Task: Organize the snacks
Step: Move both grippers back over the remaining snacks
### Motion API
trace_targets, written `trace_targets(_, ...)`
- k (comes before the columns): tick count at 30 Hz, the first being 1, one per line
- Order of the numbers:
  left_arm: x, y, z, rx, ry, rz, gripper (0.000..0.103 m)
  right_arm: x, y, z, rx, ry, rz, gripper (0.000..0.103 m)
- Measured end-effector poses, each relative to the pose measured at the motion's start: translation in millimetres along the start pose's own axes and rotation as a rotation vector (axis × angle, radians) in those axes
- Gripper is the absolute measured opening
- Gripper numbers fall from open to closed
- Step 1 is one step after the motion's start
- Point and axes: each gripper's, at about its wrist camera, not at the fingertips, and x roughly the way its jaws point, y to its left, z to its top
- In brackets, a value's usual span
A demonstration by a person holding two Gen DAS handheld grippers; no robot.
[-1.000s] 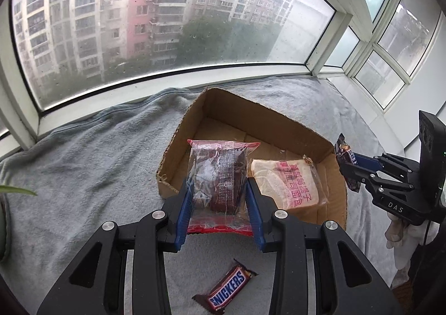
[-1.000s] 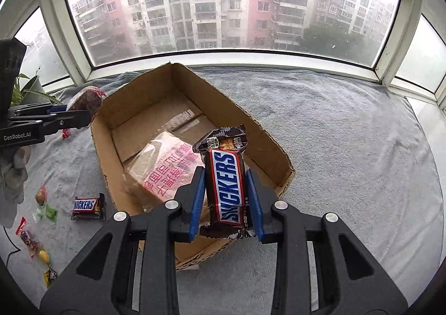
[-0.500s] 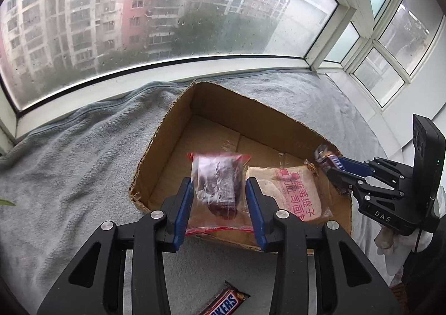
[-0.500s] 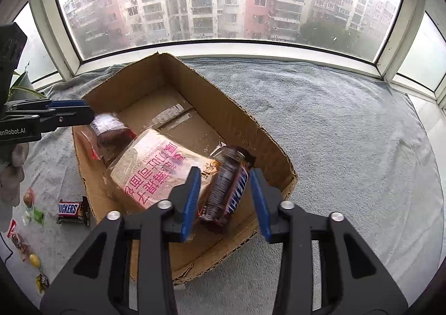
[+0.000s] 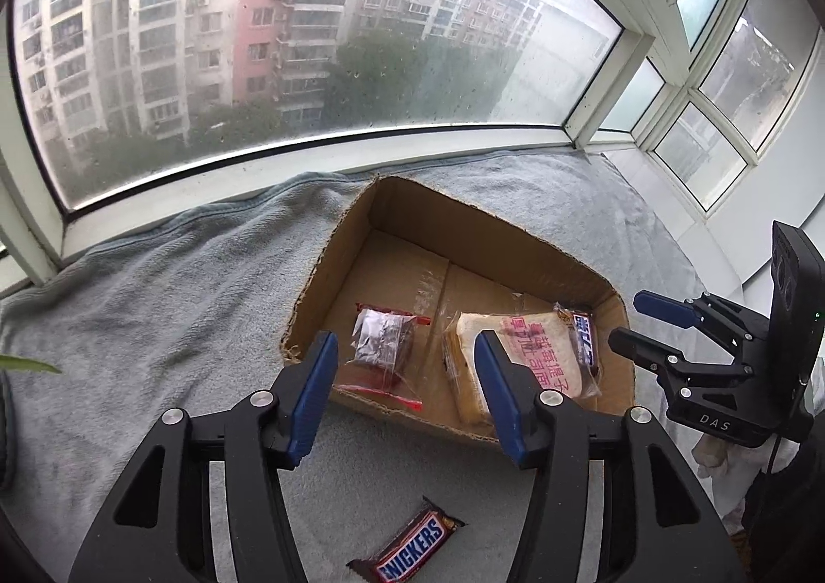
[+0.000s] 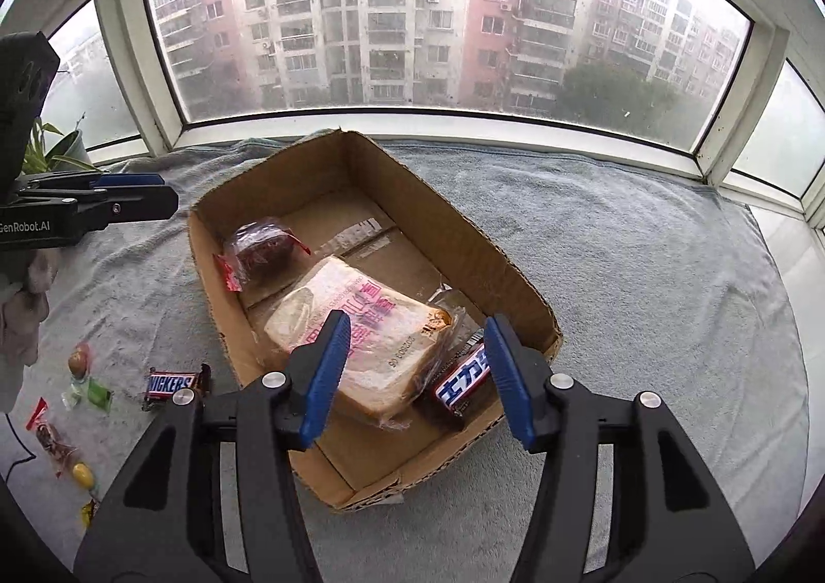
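Observation:
A cardboard box (image 5: 464,232) (image 6: 464,243) lies on a grey towel (image 5: 154,299). Inside it lie a clear brownie packet with red edges (image 5: 384,343) (image 6: 263,248), a bagged bread slice (image 5: 521,356) (image 6: 361,330) and a Snickers bar (image 5: 585,340) (image 6: 461,379) wedged beside the bread. My left gripper (image 5: 405,351) (image 6: 167,191) hovers over the box's near edge; its jaws are opening and grip nothing. My right gripper (image 6: 417,325) (image 5: 630,320) stands open above the bread and bar, holding nothing. Another Snickers bar (image 5: 410,549) (image 6: 172,383) lies on the towel outside the box.
Several small wrapped candies (image 6: 77,361) and a red-edged packet (image 6: 51,438) lie on the towel left of the box. A potted plant (image 6: 56,155) stands at the far left by the window (image 6: 412,16). Bare towel stretches right of the box.
The left gripper let go of the brownie packet, which now lies in the box. The right gripper released its Snickers bar, now beside the bread. Both pairs of jaws spread wider.

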Motion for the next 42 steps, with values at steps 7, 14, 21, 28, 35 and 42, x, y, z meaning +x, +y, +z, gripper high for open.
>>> trace_targets(7, -53, 9, -12, 0.021, -0.056, 0.035, 0.054, -35, 31, -7, -0.030, -0.044, 0.065, 0.056)
trace_targets(14, -103, 33, -41, -0.003, -0.089, 0.083, 0.054, -61, 76, -18, -0.092, -0.063, 0.148, 0.056)
trace_targets(21, -140, 65, -85, -0.063, -0.093, 0.134, 0.054, -66, 130, -31, -0.194, -0.047, 0.211, 0.056)
trace_targets(28, -158, 89, -133, -0.142, -0.078, 0.157, 0.054, -64, 173, -54, -0.267, -0.003, 0.279, 0.056)
trace_targets(35, -160, 92, -193, -0.215, -0.022, 0.140, 0.054, -59, 209, -96, -0.305, 0.061, 0.345, 0.056)
trace_targets(42, -163, 86, -247, -0.316, -0.003, 0.106, 0.054, -43, 244, -134, -0.341, 0.132, 0.388, 0.056)
